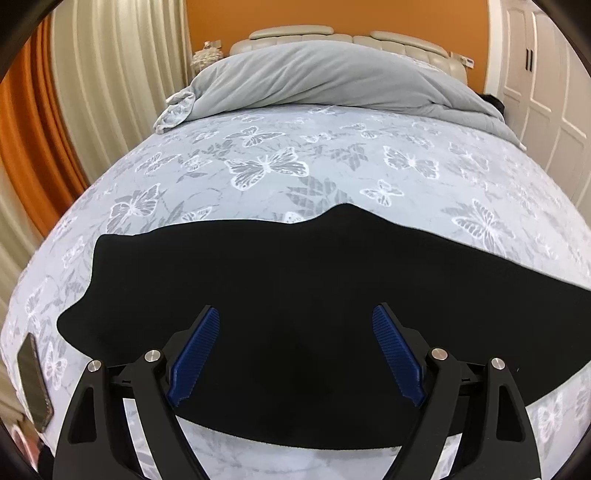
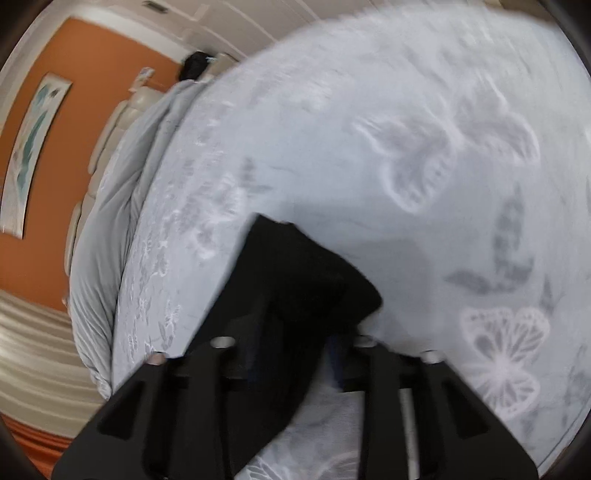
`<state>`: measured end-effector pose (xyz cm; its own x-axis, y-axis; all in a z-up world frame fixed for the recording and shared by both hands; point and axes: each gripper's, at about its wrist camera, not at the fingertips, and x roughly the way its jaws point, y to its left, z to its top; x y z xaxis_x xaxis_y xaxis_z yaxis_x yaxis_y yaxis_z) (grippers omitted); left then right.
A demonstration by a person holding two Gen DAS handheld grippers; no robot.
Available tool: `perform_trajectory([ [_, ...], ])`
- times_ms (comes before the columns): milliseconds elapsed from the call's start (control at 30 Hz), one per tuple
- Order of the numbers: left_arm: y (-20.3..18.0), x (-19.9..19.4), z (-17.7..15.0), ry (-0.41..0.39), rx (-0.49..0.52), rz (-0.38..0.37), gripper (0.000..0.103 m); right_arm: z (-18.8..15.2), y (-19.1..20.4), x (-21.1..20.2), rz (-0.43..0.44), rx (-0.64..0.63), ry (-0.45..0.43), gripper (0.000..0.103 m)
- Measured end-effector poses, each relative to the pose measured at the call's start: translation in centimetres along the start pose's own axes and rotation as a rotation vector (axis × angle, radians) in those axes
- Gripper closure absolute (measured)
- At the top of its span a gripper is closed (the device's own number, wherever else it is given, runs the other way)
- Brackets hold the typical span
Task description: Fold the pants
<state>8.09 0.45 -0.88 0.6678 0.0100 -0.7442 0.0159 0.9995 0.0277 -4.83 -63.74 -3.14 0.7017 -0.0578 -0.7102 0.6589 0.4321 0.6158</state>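
Observation:
Black pants (image 1: 303, 295) lie flat across the near part of a bed with a pale butterfly-print sheet (image 1: 332, 155). My left gripper (image 1: 295, 325) hovers over the near edge of the pants, its blue-padded fingers (image 1: 195, 358) wide open with nothing between them. In the blurred right wrist view, my right gripper (image 2: 295, 332) is shut on an end of the black pants (image 2: 295, 266), which bunches up out of the jaws above the sheet (image 2: 406, 110). The fingertips are hidden by the cloth.
A grey duvet (image 1: 317, 77) is piled at the head of the bed before a cream headboard (image 1: 332, 35). A dark phone (image 1: 33, 384) lies at the bed's left edge. Curtains (image 1: 110, 74) hang left, white closet doors (image 1: 535, 74) stand right.

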Motion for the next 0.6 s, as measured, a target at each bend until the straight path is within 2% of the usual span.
perform_trajectory([
  [100,0.7,0.0,0.4,-0.001,-0.028,-0.004,0.02,-1.3,4.9,-1.8,0.109,-0.085,-0.062,0.089],
  [200,1.3,-0.2,0.5,0.001,-0.048,-0.005,0.02,-4.4,11.4,-3.3,0.225,-0.241,-0.096,0.089],
  [300,2.1,-0.3,0.8,0.004,-0.072,-0.009,0.02,-7.9,16.7,-3.5,0.312,-0.382,-0.072,0.089],
  [467,3.9,-1.0,1.3,-0.009,-0.125,-0.012,0.02,-16.7,24.8,-0.7,0.426,-0.599,0.094,0.089],
  [600,5.5,-1.3,1.7,-0.012,-0.169,-0.015,0.02,-25.5,29.1,3.0,0.416,-0.819,0.267,0.088],
])
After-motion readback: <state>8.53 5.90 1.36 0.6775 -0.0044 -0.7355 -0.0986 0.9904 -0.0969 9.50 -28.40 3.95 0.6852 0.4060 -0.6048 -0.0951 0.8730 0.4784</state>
